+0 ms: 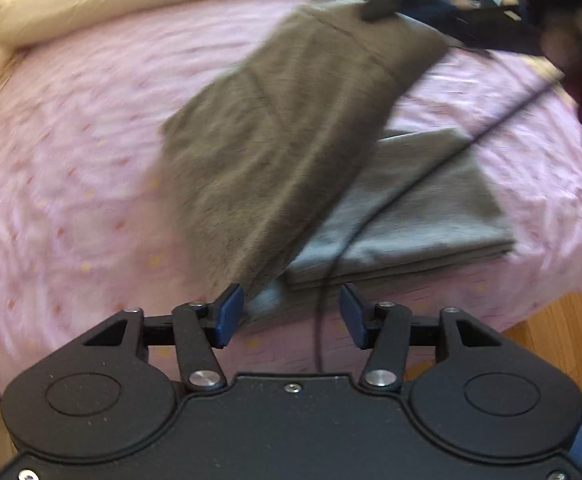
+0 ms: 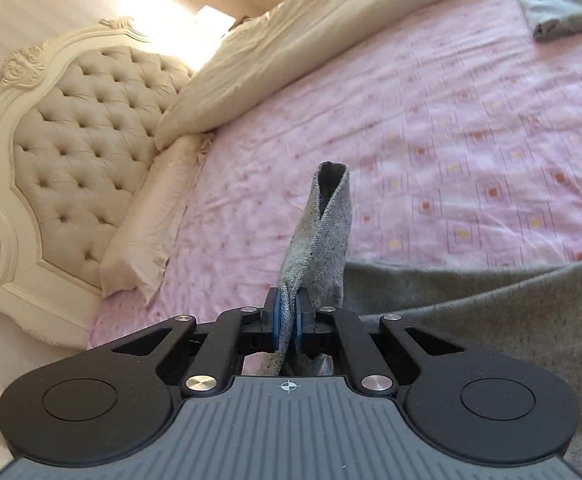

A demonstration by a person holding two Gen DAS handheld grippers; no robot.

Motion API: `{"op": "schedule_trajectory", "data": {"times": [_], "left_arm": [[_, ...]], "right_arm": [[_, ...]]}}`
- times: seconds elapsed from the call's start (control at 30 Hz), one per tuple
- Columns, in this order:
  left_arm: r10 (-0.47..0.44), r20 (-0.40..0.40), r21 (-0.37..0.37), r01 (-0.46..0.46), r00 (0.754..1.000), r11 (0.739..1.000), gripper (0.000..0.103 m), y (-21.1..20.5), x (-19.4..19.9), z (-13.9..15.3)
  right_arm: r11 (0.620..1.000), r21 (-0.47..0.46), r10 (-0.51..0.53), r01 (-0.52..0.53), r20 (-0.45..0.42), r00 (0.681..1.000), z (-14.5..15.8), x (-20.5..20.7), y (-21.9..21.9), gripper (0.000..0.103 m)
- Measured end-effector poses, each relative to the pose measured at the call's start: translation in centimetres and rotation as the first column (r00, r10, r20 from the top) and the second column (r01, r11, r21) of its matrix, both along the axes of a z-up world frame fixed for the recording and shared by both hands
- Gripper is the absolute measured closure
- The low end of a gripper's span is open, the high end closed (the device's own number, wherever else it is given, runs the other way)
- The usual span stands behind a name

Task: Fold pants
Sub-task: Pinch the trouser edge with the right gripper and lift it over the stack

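A cream tufted headboard (image 2: 71, 152) with carved trim stands at nine o'clock. Sunlight falls at eleven o'clock. Wooden floor (image 1: 547, 320) shows at four o'clock beside the pink bedsheet (image 2: 431, 120).

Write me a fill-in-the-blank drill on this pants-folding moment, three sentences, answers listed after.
1. The right claw is shut on a ____ strip of the pants.
2. The left claw stands ____, with nothing between its blue pads.
3. The bedsheet under the garment is ____ with small squares.

Missing words: grey; open; pink
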State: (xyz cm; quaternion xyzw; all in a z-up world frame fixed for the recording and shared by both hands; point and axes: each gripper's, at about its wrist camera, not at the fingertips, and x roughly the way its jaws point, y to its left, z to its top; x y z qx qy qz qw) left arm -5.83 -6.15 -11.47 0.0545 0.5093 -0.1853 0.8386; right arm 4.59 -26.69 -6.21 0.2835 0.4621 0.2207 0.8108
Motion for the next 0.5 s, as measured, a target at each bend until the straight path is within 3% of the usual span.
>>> {"op": "schedule_trajectory", "data": {"times": [0.13,0.27,0.33,0.5], "left_arm": [[-0.082,0.024,-0.131,0.084,0.996,0.988,0.042,-2.5,0.2,0.8],[-0.137,0.012,-0.312,0.134,0.991,0.941,0.04,-3.1,0.3,2.9],[-0.175,0.008,-0.345,0.167,0.984,0.924,0.037,-3.0,0.1,3.9],[-0.146,-0.003,-0.342,0.136,0.989,0.93,0.031,-1.6,0.2,4.9]], "right_arm": [[0.999,-0.033,0.001,0.001,0.033,0.999,1.9,0.5,-1.1,0.096],[0.997,-0.076,-0.021,0.022,0.02,1.0,1.5,-0.2,-3.0,0.096],[0.995,-0.095,-0.035,0.036,0.007,0.999,0.9,-0.7,-3.9,0.096],[0.988,-0.129,-0.089,0.084,-0.035,0.995,-1.6,-2.5,-6.7,0.096]]}}
